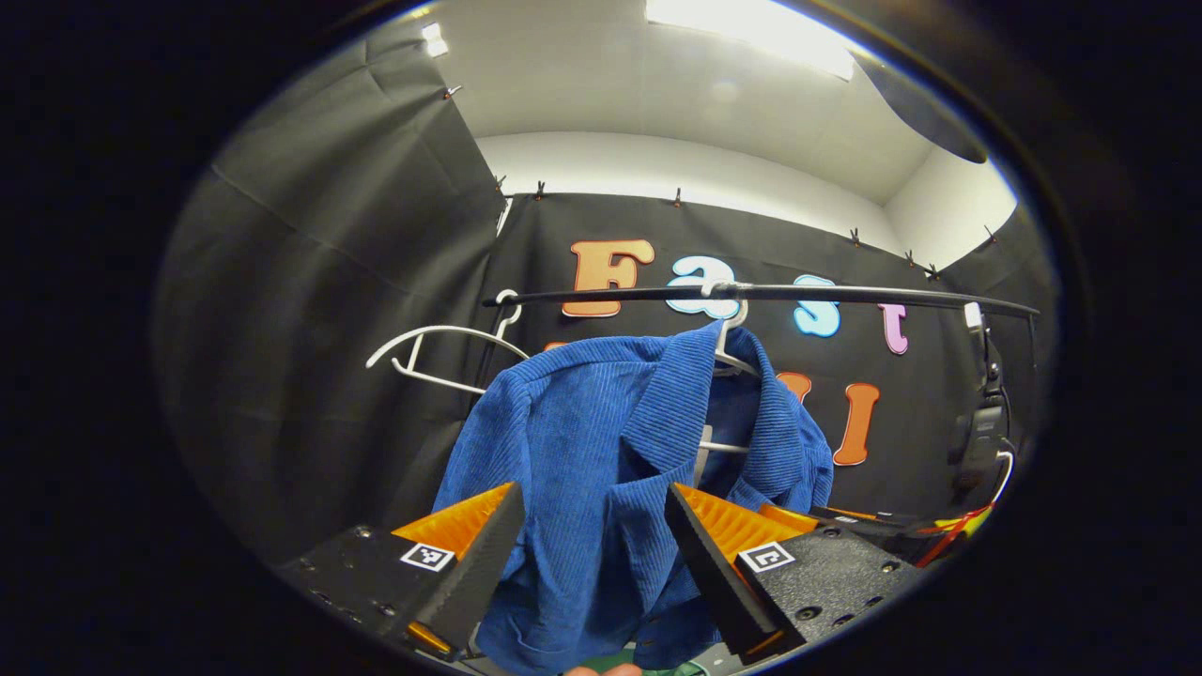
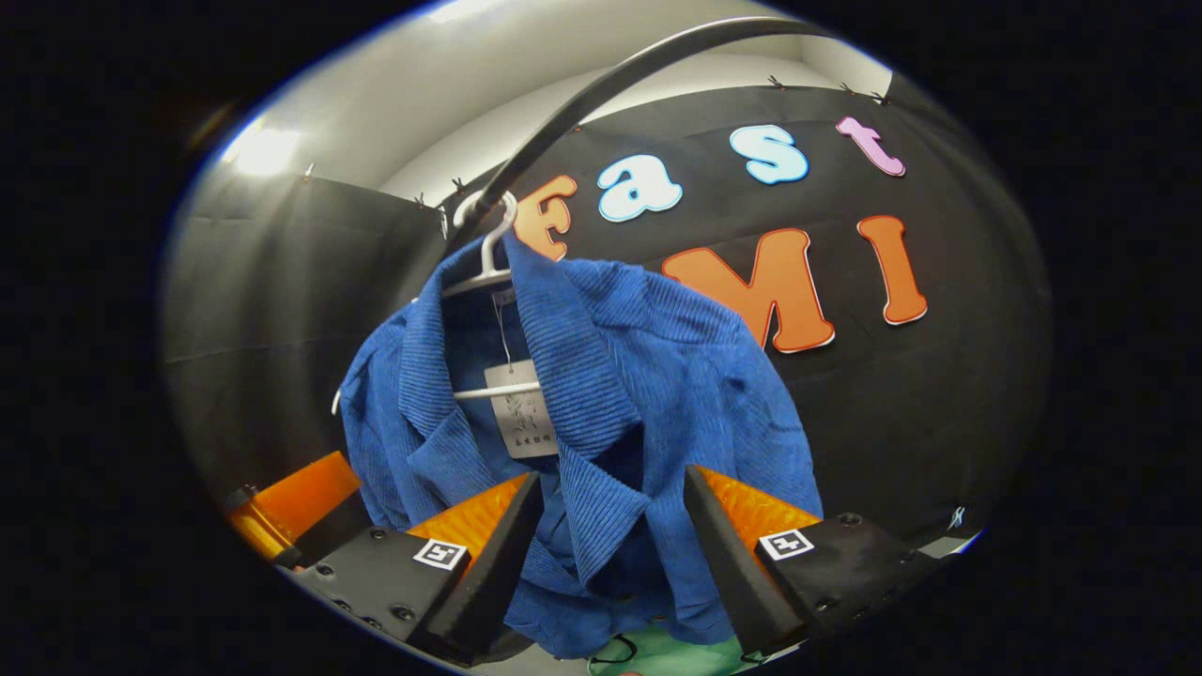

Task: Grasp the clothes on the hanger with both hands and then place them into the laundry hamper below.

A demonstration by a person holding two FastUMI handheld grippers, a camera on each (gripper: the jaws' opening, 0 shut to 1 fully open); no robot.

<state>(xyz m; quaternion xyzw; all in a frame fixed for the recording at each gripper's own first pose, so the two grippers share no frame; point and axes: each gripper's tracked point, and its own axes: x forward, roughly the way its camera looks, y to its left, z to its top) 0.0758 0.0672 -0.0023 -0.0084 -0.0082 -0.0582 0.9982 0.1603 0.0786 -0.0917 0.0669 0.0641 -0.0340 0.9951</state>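
A blue corduroy shirt hangs on a white hanger from a black rail. My left gripper is open, its orange-and-black fingers standing either side of the shirt's left front panel. In the right gripper view the same blue shirt hangs from the white hanger, a grey tag inside its collar. My right gripper is open around the shirt's right lapel. A green patch shows under the hem; I cannot tell what it is.
An empty white hanger hangs at the left end of the rail. The rail arcs overhead in the right gripper view. A black device with cables sits on the right post. The other gripper's orange body shows at lower left.
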